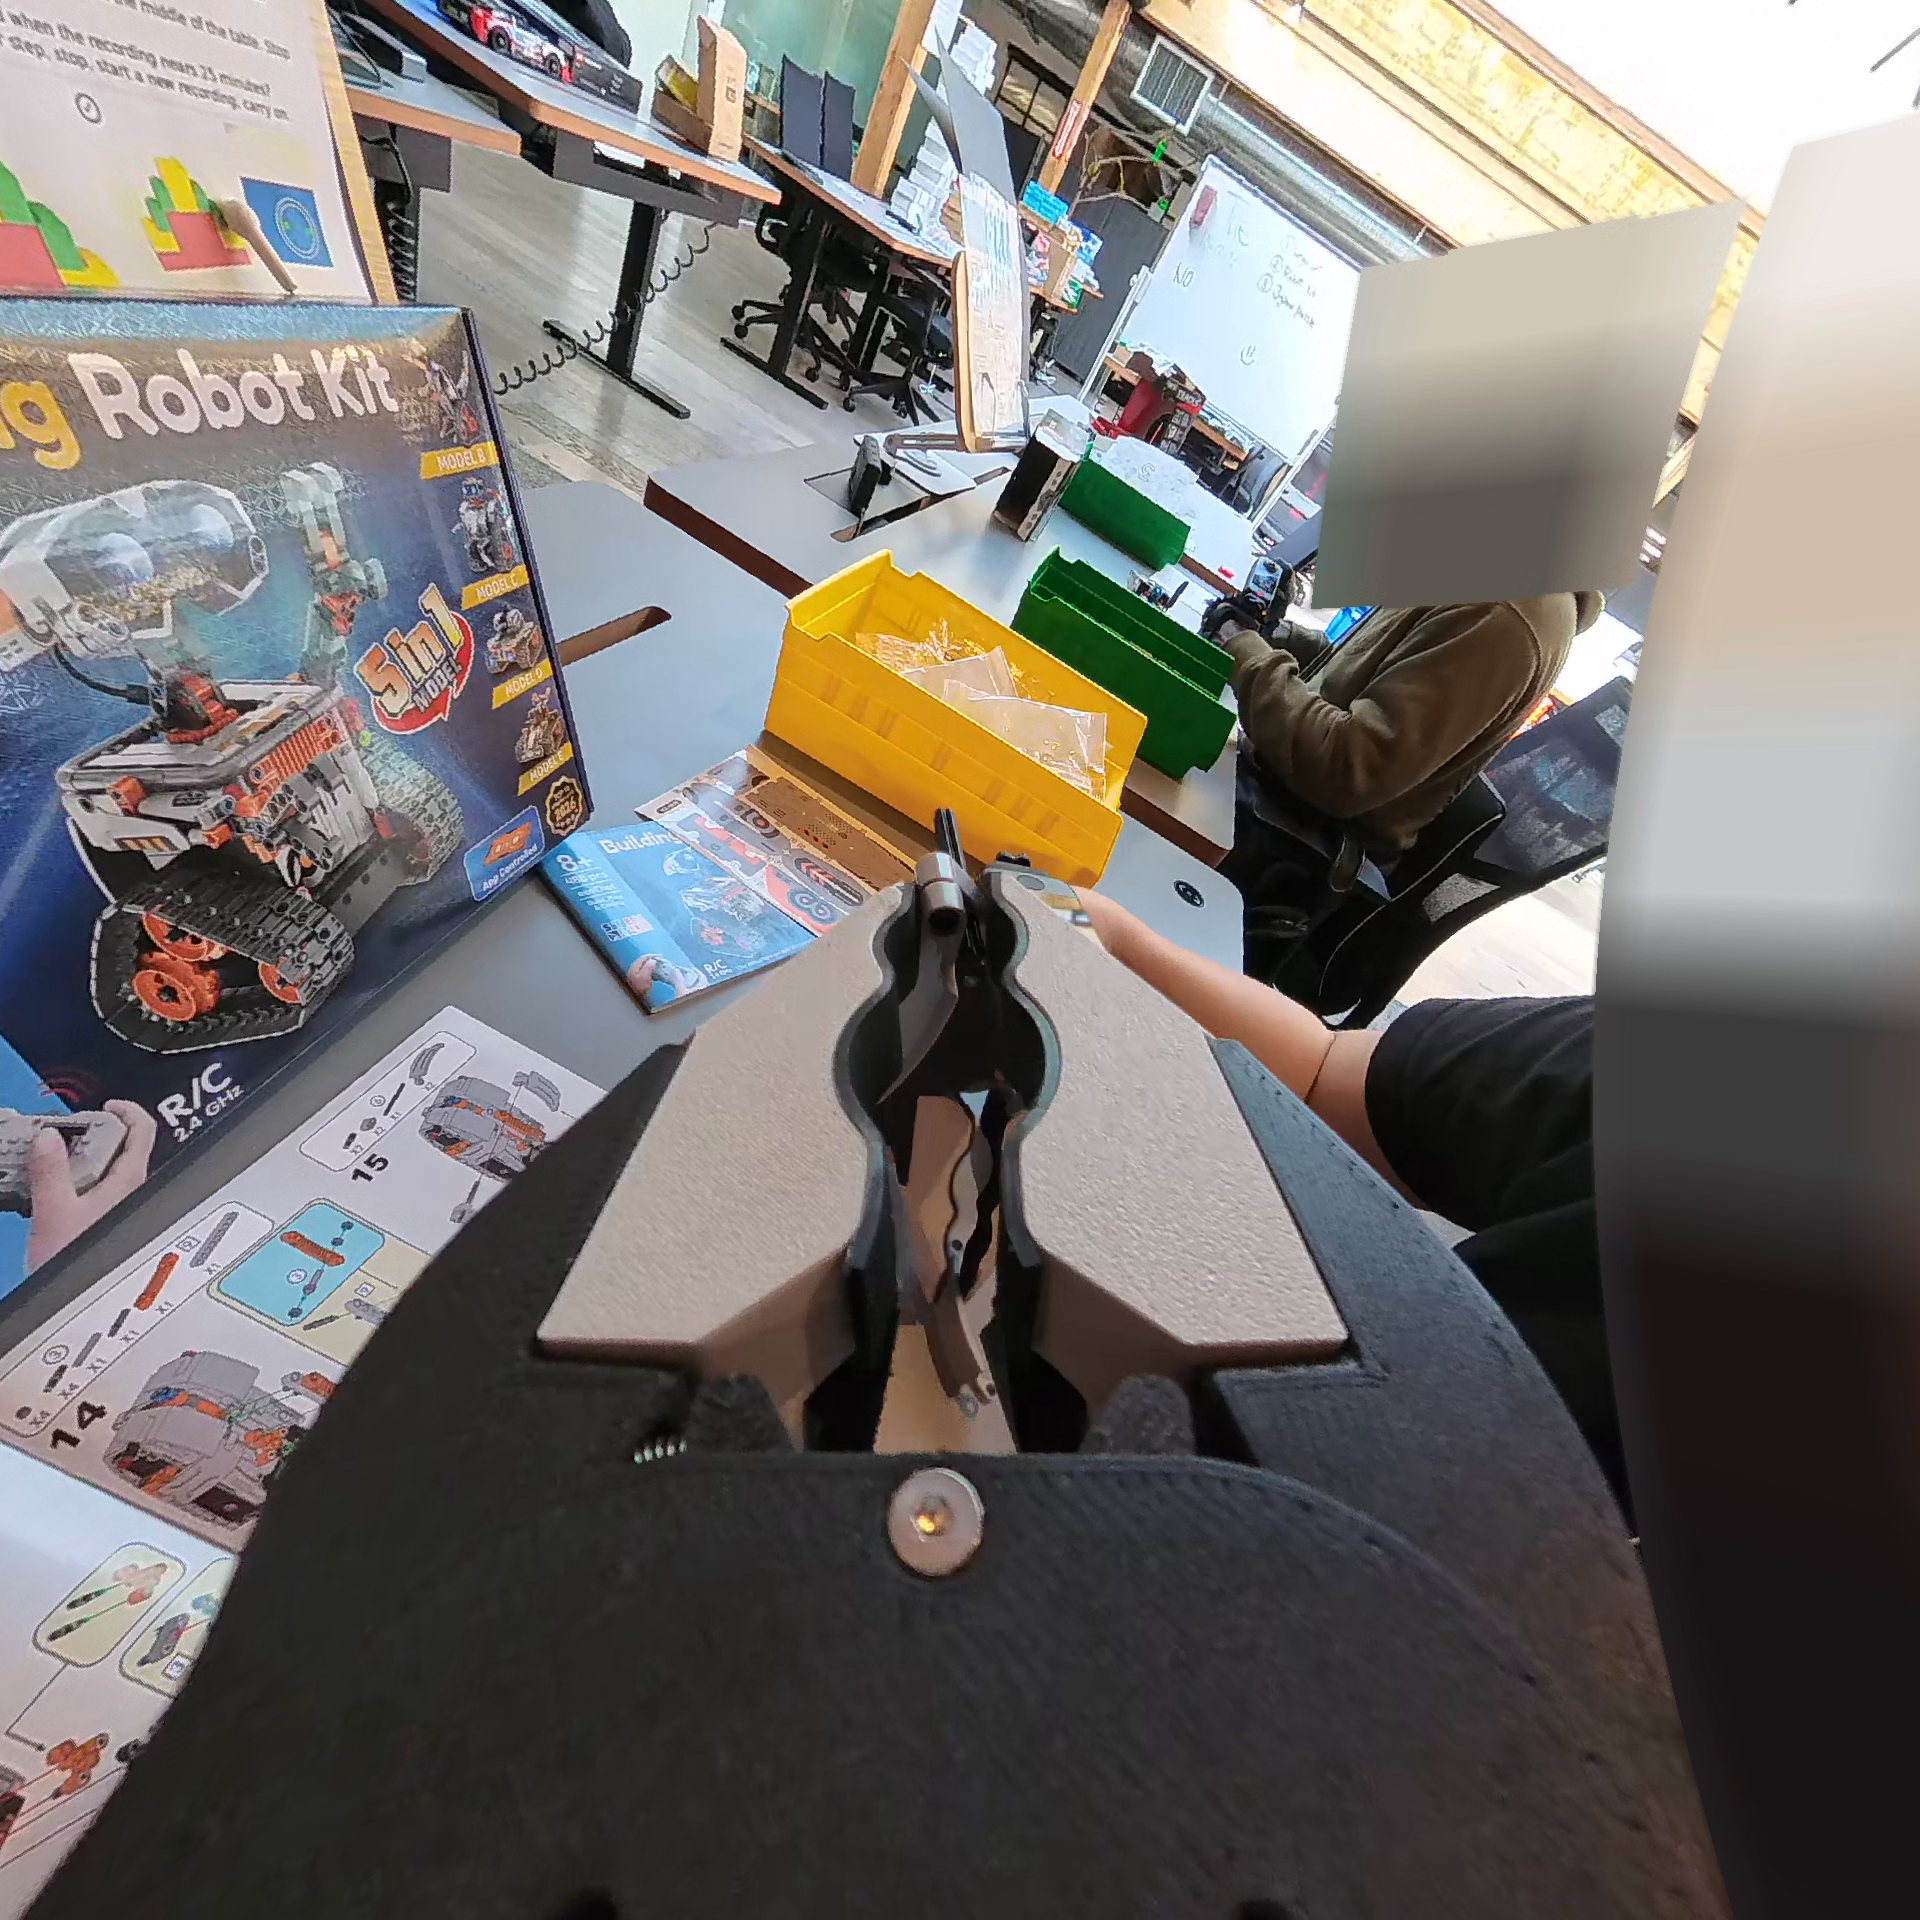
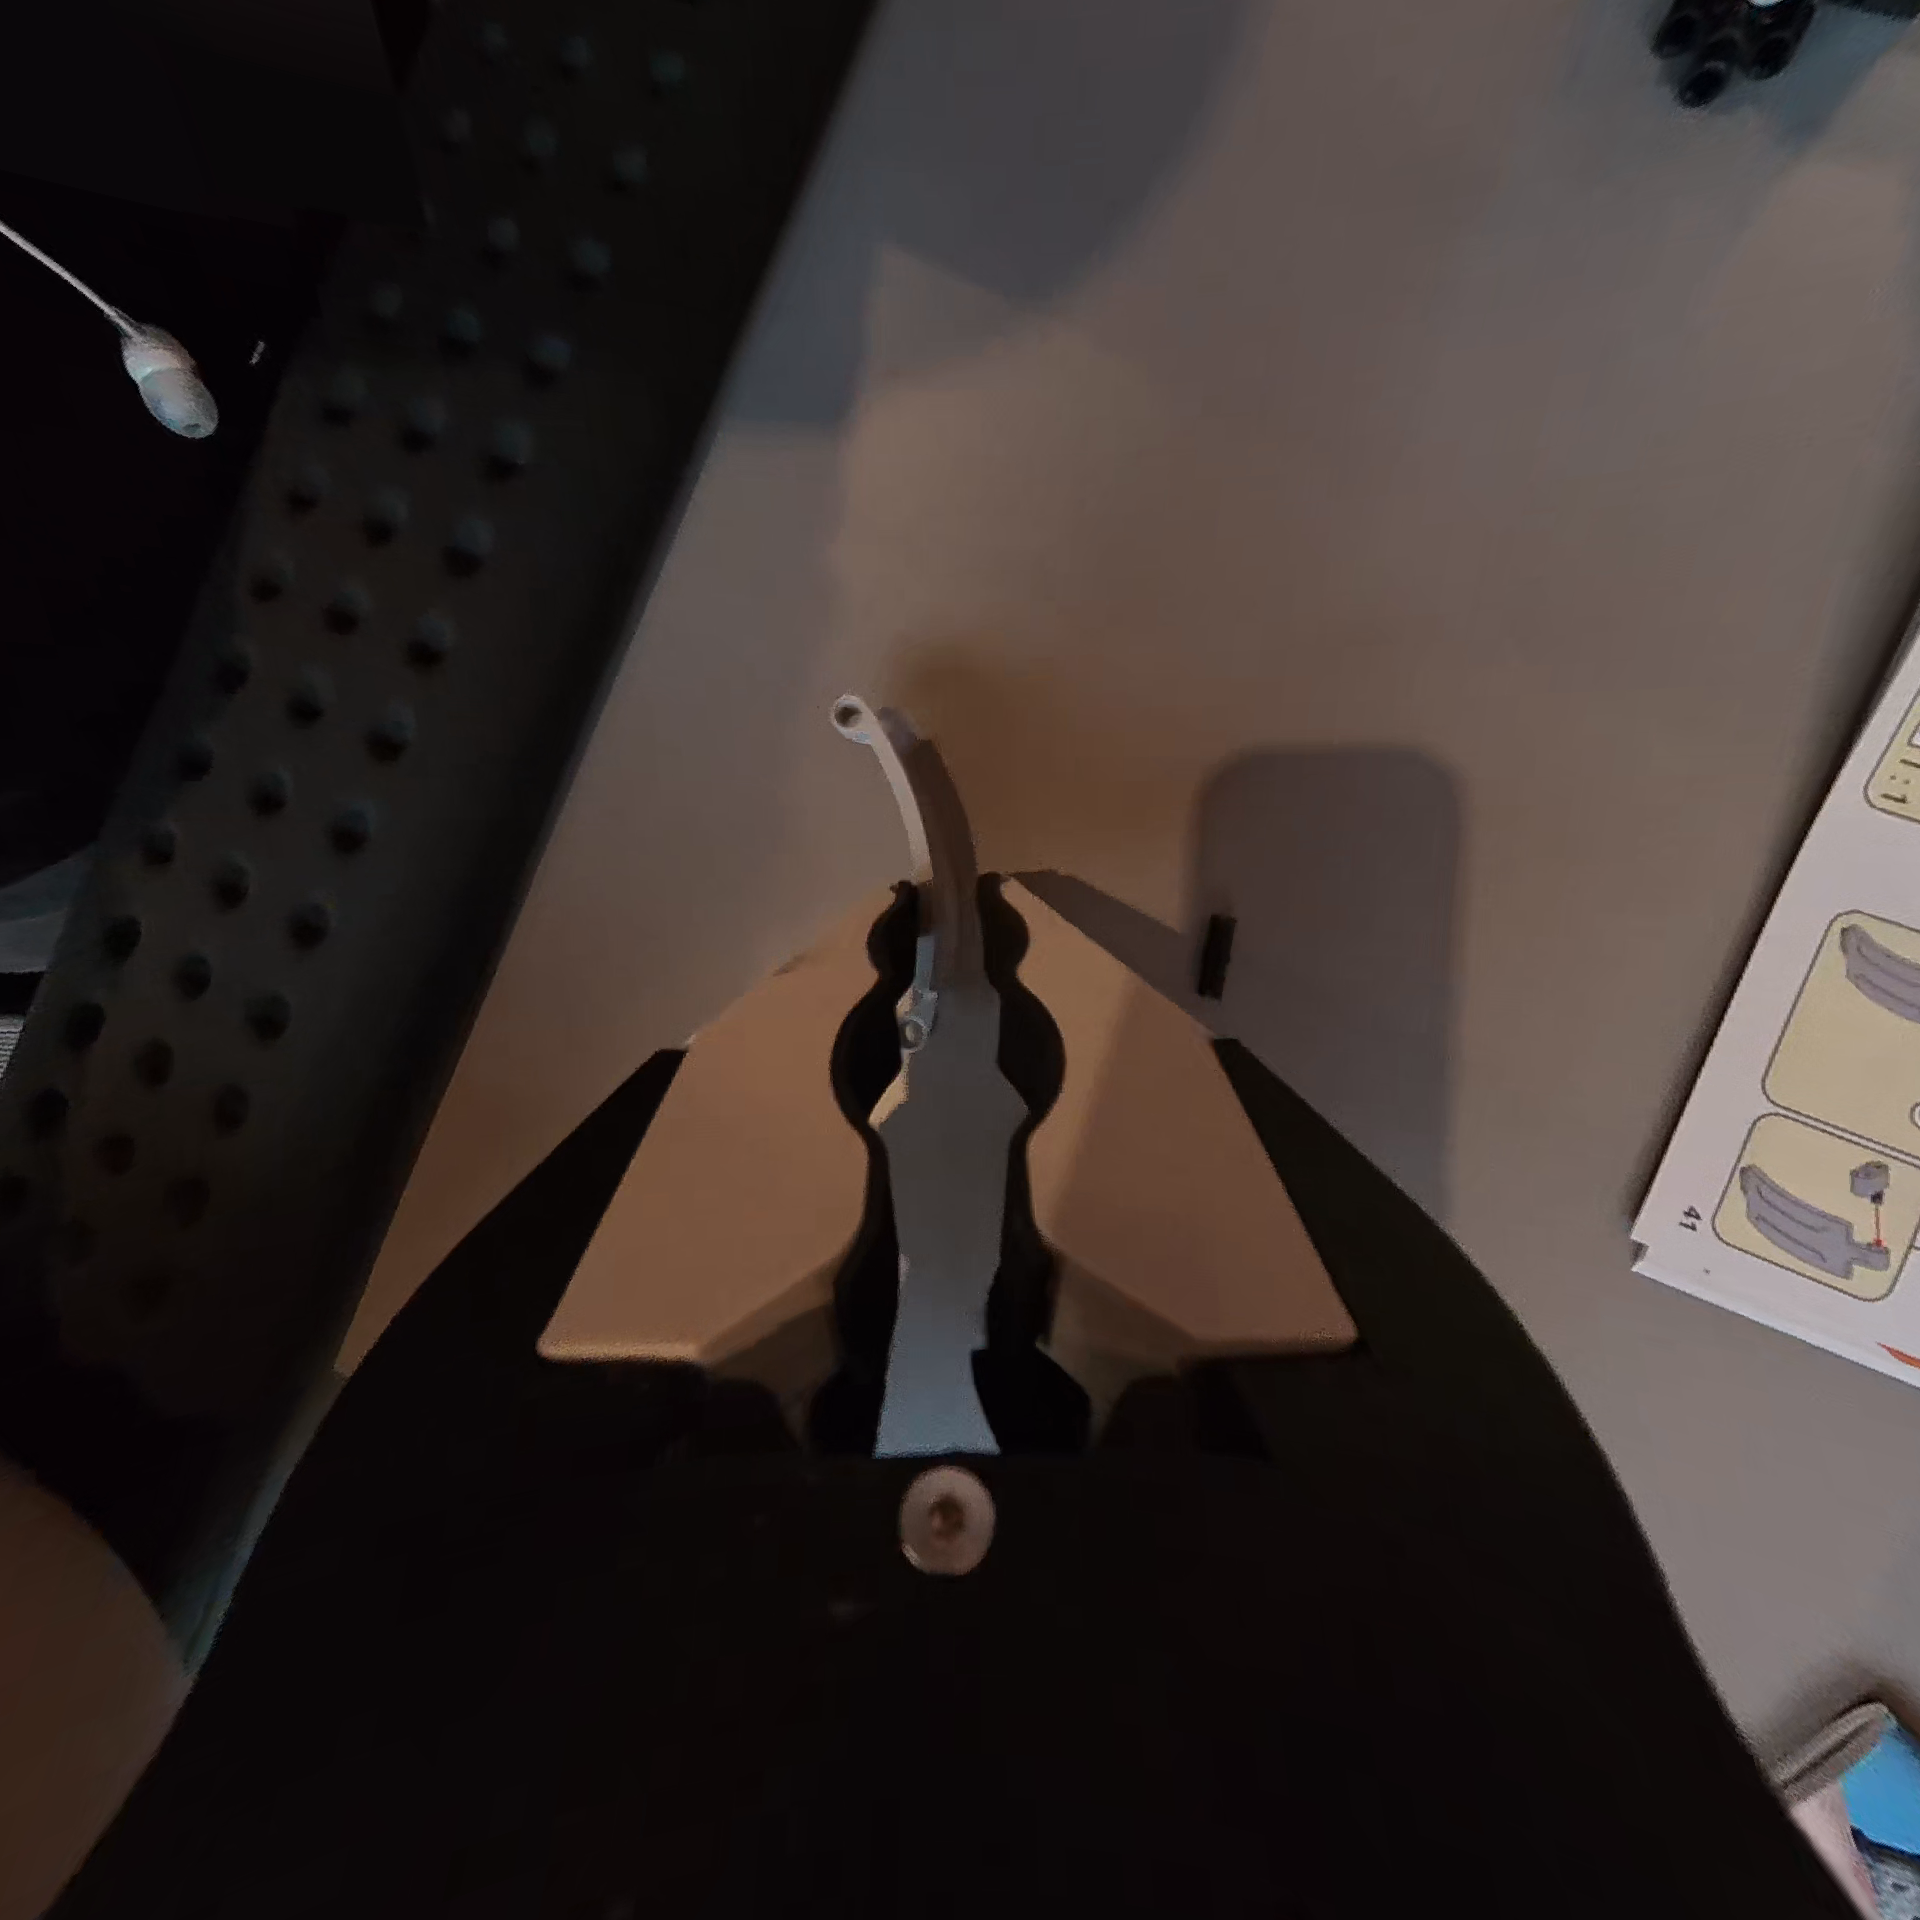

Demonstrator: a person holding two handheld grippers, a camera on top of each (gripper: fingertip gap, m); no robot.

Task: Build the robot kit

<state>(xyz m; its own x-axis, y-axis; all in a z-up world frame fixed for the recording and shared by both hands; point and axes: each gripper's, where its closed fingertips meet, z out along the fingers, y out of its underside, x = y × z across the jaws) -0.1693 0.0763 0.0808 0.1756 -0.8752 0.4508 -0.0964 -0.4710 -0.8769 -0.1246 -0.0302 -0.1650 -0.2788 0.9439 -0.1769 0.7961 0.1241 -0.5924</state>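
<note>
Printed lettering covers the front of a blue kit box [image 1: 260,675] standing at the left edge of the grey table [image 1: 665,675]. Print also shows on:
- a blue booklet [image 1: 675,914] and a sticker sheet [image 1: 800,831] near the table's middle;
- numbered step drawings on the open instruction pages [image 1: 260,1247] at the near left;
- a white poster [image 1: 156,135] behind the box.

A far whiteboard [image 1: 1236,301] bears handwriting. In the right wrist view, an instruction page [image 2: 1808,1091] at the right edge carries small numerals.

- Left wrist view: bright, even daylight, colours vivid, mostly sharp; wide-angle bending at the edges; mosaic patches on the right.
- Right wrist view: dim, warm-tinted, soft and slightly blurred; the hand-held gripper [image 2: 943,902] casts a shadow on the tabletop [image 2: 1351,436].
</note>
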